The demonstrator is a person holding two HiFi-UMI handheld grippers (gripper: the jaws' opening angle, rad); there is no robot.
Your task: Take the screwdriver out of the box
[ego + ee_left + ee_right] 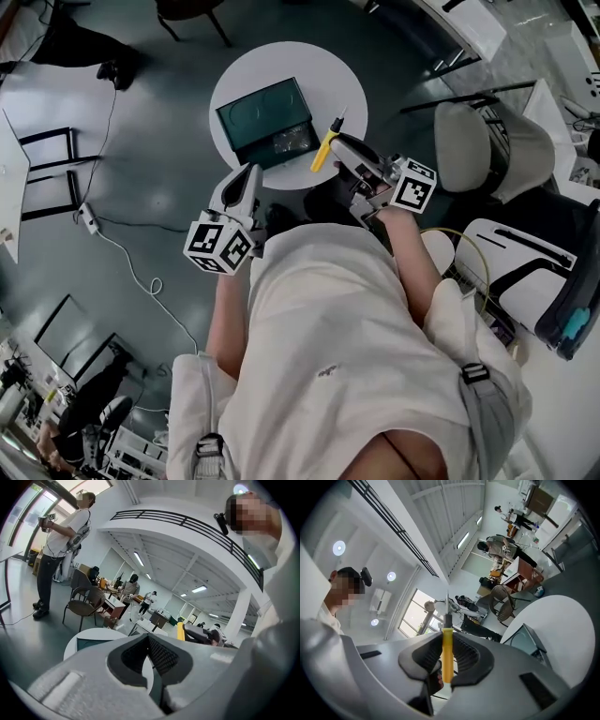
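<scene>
A yellow-handled screwdriver with a thin metal shaft is held over the right part of the round white table, outside the dark green box. My right gripper is shut on its handle. In the right gripper view the screwdriver stands upright between the jaws of the right gripper, with the box low at the right. My left gripper hangs at the table's near edge with nothing in it. In the left gripper view its pads meet at the left gripper, and the screwdriver shows beyond.
A white office chair and a second seat stand to the right of the table. A power strip with a white cable lies on the floor at the left. A person stands far off beside a brown chair.
</scene>
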